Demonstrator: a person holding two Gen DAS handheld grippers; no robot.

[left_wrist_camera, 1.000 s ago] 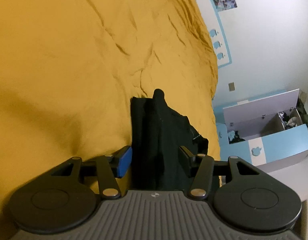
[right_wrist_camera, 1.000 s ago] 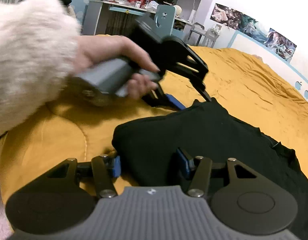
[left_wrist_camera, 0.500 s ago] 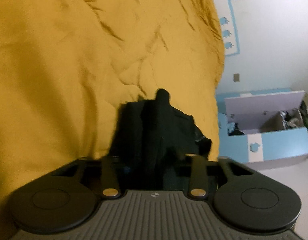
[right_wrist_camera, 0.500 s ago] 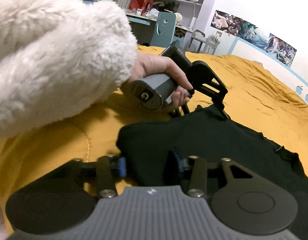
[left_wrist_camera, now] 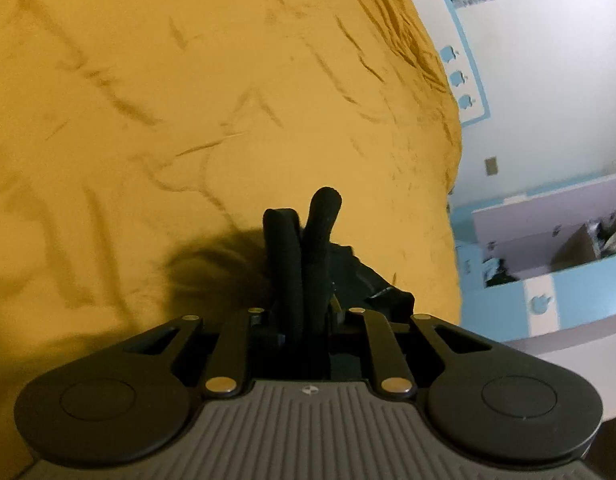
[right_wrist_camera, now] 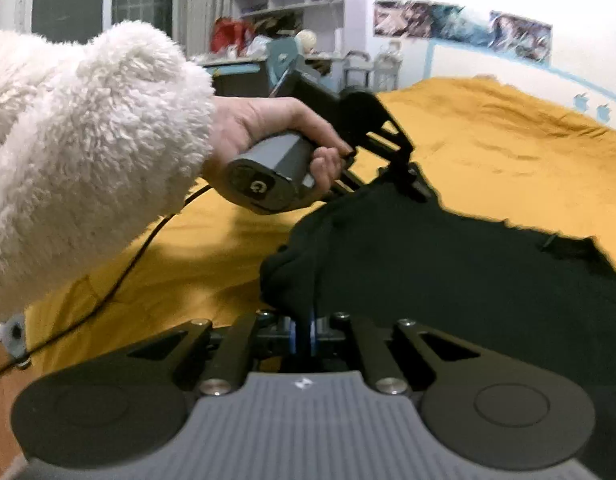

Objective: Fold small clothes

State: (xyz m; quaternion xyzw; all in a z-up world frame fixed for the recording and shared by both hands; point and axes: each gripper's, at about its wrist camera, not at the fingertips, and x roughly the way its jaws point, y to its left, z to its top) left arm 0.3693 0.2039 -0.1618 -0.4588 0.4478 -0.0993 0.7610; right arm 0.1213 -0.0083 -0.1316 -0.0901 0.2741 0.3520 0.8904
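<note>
A small black cloth garment (right_wrist_camera: 448, 272) lay on a mustard-yellow rumpled bed cover (left_wrist_camera: 187, 100), toward the bed's edge at about four o'clock in the left wrist view. The right gripper (right_wrist_camera: 303, 334), black with blue pads, was clenched tight on a bunched corner of the garment at six o'clock of its own view, the fabric rising in a fold just ahead of the pads. The left gripper (left_wrist_camera: 303, 320) had its jaws closing on two upright rolls of the same black fabric, which stood between the fingers and pointed toward twelve o'clock. In the right wrist view a hand (right_wrist_camera: 267, 136) in a fluffy white fleece sleeve (right_wrist_camera: 87, 140) held that left gripper at ten o'clock, its tips touching the garment's far edge. A pale blue and white open storage box (left_wrist_camera: 556, 264) stood at three o'clock beyond the bed.
</note>
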